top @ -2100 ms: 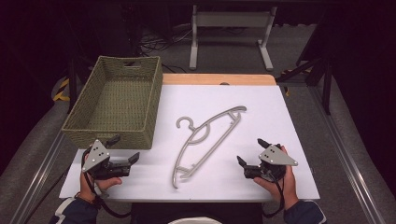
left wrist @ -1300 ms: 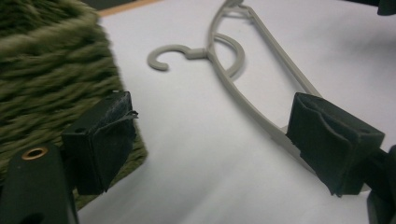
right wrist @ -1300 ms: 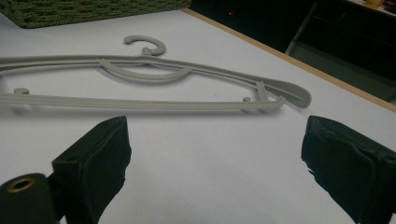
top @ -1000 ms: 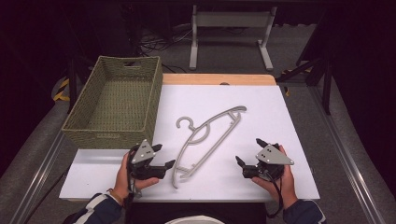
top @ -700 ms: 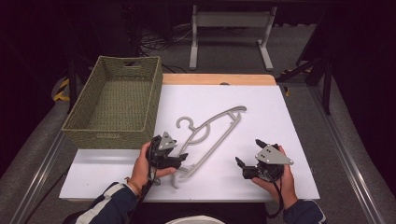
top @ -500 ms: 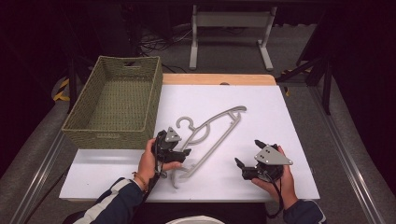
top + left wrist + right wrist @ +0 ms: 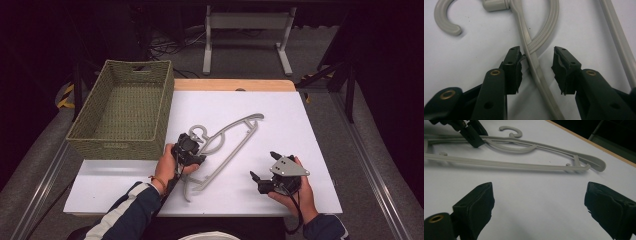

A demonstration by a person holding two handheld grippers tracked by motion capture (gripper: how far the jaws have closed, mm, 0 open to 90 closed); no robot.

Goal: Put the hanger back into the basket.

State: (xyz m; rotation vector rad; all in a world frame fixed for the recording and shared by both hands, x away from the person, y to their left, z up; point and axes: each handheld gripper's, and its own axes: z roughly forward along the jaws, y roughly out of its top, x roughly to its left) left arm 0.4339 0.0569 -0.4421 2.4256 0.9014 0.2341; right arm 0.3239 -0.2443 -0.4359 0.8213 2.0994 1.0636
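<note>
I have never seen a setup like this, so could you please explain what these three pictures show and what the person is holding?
No robot arm is here: a person works at a table and holds a hand-operated two-jaw gripper in each hand. The high view looks down from above the person's side. There the left gripper is at the grey plastic hanger, and the right gripper sits apart on the bare white table top. A woven basket stands at the left, seemingly empty.

The other two pictures come from cameras riding on the grippers, looking along their black jaws. In the left gripper view, the jaws stand open on either side of the hanger's arm, just below its hook, not yet closed on it. In the right gripper view, the jaws are wide open over the table, holding nothing, with the hanger lying farther off.
</note>
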